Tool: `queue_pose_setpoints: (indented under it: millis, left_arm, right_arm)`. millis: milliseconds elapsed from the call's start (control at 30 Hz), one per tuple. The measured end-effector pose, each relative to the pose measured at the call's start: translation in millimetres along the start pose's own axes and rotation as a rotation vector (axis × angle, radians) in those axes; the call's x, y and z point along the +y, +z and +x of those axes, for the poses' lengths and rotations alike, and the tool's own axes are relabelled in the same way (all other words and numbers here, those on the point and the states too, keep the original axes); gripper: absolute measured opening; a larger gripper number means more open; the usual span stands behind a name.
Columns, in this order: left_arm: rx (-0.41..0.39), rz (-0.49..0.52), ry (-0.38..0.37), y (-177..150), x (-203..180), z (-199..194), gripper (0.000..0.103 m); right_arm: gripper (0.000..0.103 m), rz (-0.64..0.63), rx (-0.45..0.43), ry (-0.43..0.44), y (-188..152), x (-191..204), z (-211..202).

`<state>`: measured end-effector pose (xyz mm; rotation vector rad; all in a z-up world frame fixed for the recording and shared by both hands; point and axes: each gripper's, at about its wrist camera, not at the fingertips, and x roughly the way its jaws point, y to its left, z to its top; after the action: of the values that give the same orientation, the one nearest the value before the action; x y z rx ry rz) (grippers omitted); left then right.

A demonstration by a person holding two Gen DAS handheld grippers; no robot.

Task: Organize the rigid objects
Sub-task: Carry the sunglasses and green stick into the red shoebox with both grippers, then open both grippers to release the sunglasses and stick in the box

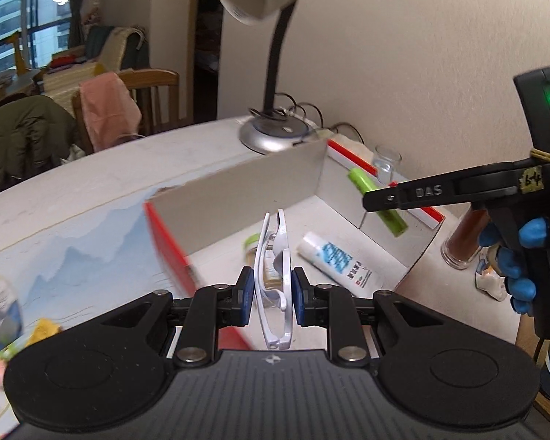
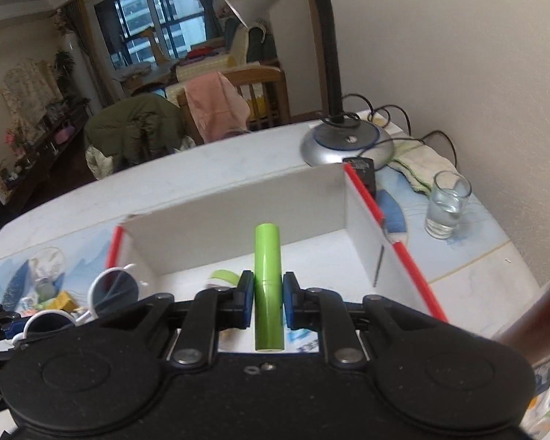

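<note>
Left gripper [image 1: 273,295] clamped on white glasses [image 1: 275,256], held over box [image 1: 238,183]. Right gripper [image 2: 268,297] pinches green tube [image 2: 267,286] above box. Lower each flat beside toothpaste [image 1: 335,260], probably clear; release gently.

The left gripper [image 1: 273,293] clamps folded white glasses [image 1: 275,278] between its blue pads, above an open white box [image 1: 238,183] with red edges. Inside lies a white tube [image 1: 335,258]. The right gripper [image 1: 385,198] holds a green cylinder [image 1: 377,198] over the box.
</note>
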<state>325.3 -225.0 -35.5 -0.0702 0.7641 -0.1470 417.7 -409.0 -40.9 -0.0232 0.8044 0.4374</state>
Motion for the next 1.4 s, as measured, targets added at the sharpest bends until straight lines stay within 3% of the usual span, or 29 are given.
queue_pose_setpoints:
  millis: [533, 833, 1267, 1400]
  left_arm:
    - [0.185, 0.092, 0.003, 26, -40, 99, 0.021]
    - [0.323, 0.044, -0.007, 26, -37, 132, 0.021]
    - [0.41, 0.018, 0.003, 19, -32, 142, 0.022]
    - [0.416, 0.005, 0.015, 20, -31, 142, 0.022]
  right_arm:
    - [0.015, -0.044, 0.195, -0.038, -3, -31, 70]
    - [0.016, -0.048, 0.28, -0.038, -11, -32, 88]
    - [0.025, -0.031, 0.296, -0.033, -15, -34, 87]
    - [0.034, -0.014, 0.271, -0.025, -14, -34, 79]
